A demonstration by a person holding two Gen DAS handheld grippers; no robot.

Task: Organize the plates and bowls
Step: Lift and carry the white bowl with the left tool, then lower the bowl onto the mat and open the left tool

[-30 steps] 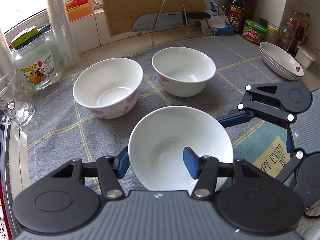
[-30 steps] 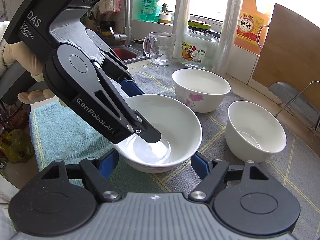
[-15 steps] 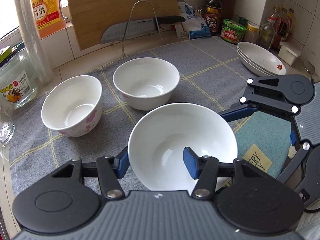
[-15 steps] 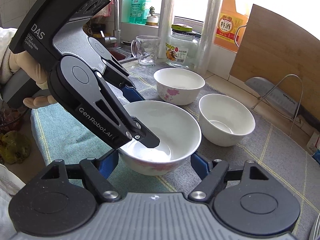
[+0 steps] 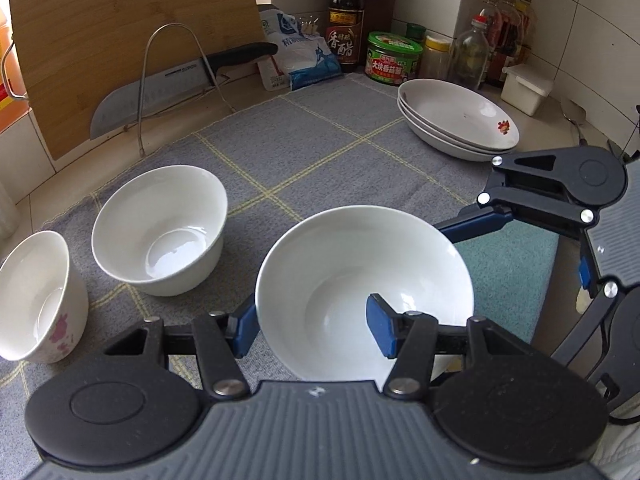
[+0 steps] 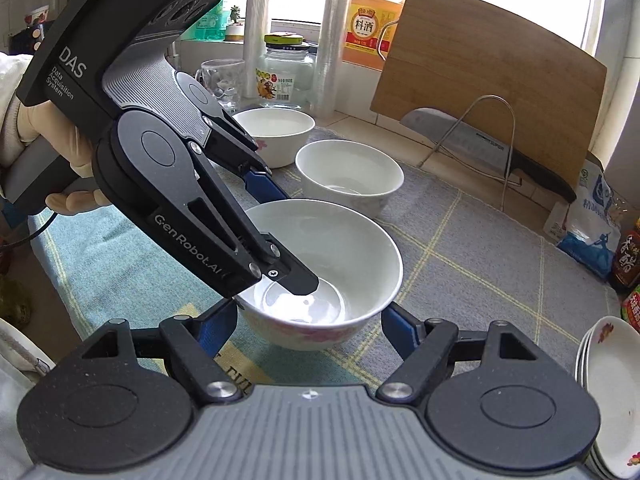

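Note:
A white bowl with pink flowers on its outside [image 5: 360,280] [image 6: 340,256] hangs just above the cloth, held by both grippers. My left gripper [image 5: 312,320] [image 6: 280,236] is shut on its rim, one finger inside and one outside. My right gripper [image 6: 310,328] is shut on the bowl's lower sides; its blue fingertip [image 5: 472,224] touches the rim in the left wrist view. A plain white bowl [image 5: 160,232] [image 6: 348,176] and a second floral bowl [image 5: 36,296] [image 6: 276,132] stand on the grey mat [image 5: 320,152]. A stack of shallow plates [image 5: 456,120] [image 6: 612,380] sits at the right.
A knife on a wire rack [image 5: 176,76] leans against a wooden cutting board [image 5: 120,32] at the back. Sauce bottles and jars [image 5: 392,56] crowd the far corner, and a white box [image 5: 524,88] stands beside them. A glass jar [image 6: 284,76] and a mug [image 6: 220,80] stand by the window.
Both grippers have carried the bowl to the right across the mat. The two standing bowls slid left in the left wrist view and the plate stack came nearer.

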